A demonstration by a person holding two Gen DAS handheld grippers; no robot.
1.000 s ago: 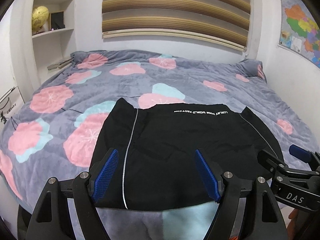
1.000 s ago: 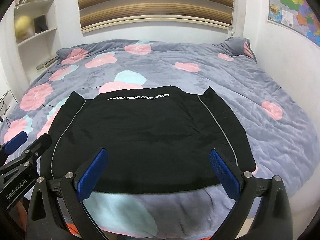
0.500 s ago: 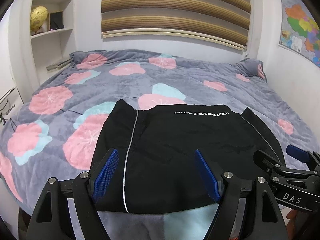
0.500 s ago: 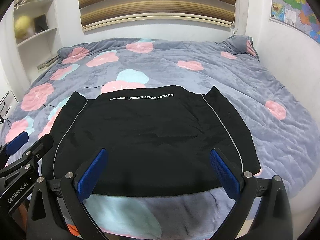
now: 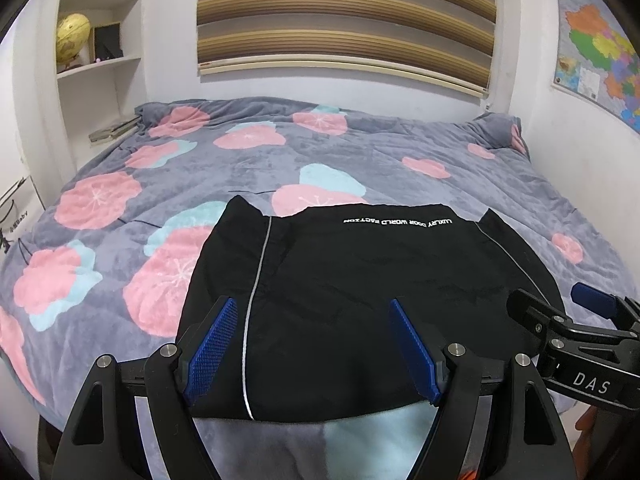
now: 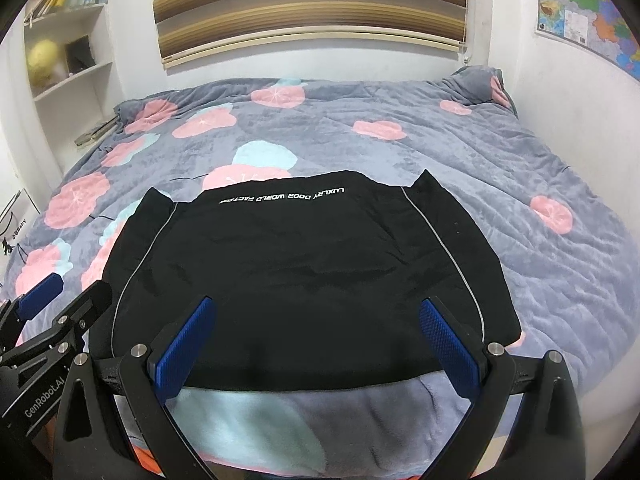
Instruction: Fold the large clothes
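Note:
A black garment (image 5: 360,300) with white lettering and thin grey piping lies flat and folded near the front edge of the bed; it also shows in the right wrist view (image 6: 304,280). My left gripper (image 5: 312,344) is open and empty, held above the garment's near left part. My right gripper (image 6: 316,340) is open and empty, above the garment's near edge. Each gripper shows at the edge of the other's view: the right gripper (image 5: 576,320) and the left gripper (image 6: 56,304).
The bed carries a grey blanket (image 5: 360,152) with pink and blue flowers. White shelves (image 5: 100,68) with a globe and books stand at the back left. A striped blind (image 5: 344,12) hangs on the far wall. A map (image 5: 596,44) hangs on the right wall.
Both grippers have drawn back and risen slightly from the garment. The garment lies still. Both grippers stay open.

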